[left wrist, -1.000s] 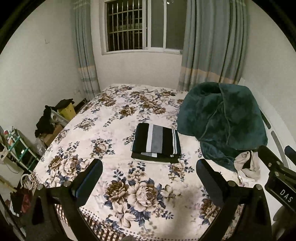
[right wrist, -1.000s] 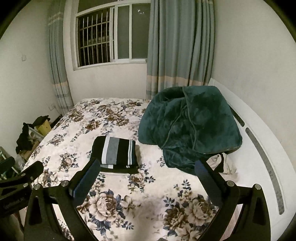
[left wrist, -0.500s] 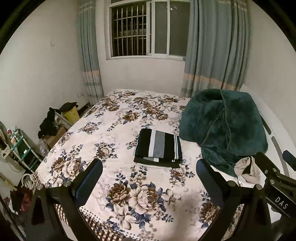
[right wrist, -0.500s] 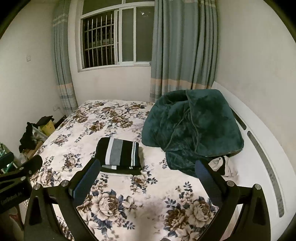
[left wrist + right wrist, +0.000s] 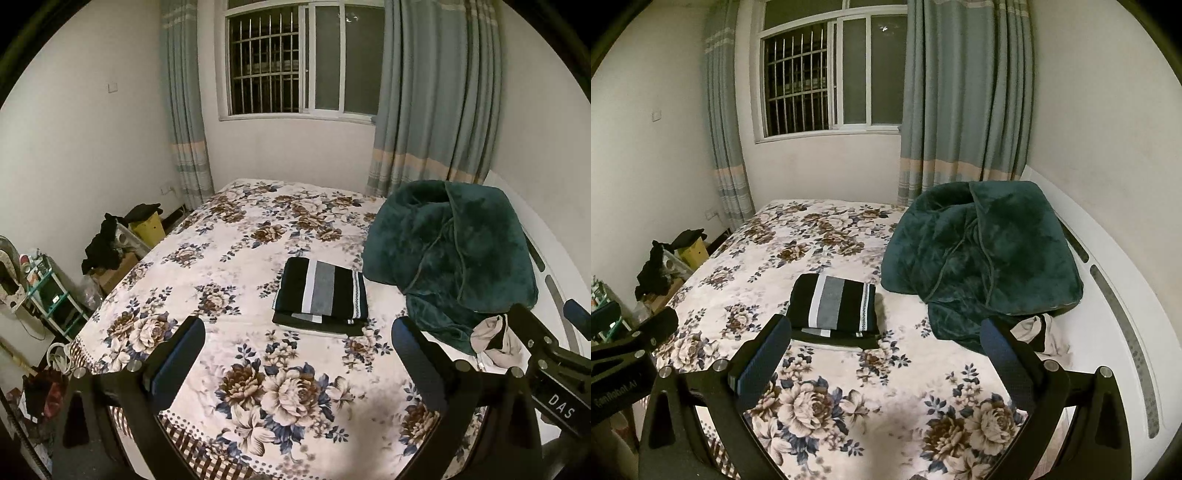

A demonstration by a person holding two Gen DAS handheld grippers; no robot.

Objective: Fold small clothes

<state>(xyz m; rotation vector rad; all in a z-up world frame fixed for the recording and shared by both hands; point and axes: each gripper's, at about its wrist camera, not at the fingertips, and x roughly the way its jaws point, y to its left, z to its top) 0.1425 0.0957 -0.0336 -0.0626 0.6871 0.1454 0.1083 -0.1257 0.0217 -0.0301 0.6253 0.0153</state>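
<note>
A folded black garment with grey and white stripes [image 5: 320, 293] lies flat on the floral bed sheet [image 5: 236, 258], on top of another dark folded piece. It also shows in the right wrist view [image 5: 834, 308]. My left gripper [image 5: 297, 349] is open and empty, held above the near part of the bed, well short of the stack. My right gripper [image 5: 884, 347] is open and empty too, at the same distance. A small crumpled beige garment [image 5: 496, 338] lies at the right by the blanket, also in the right wrist view [image 5: 1039, 330].
A bulky dark green blanket [image 5: 450, 254] is heaped on the bed's right side. A white headboard [image 5: 1115, 295] runs along the right wall. Boxes, dark clothes and a small shelf [image 5: 48, 291] stand on the floor at the left. A curtained window [image 5: 303, 62] is behind.
Both grippers have pulled back and risen from the bed, so the folded stack looks smaller and farther. The jaws stayed open. Nothing on the bed moved.
</note>
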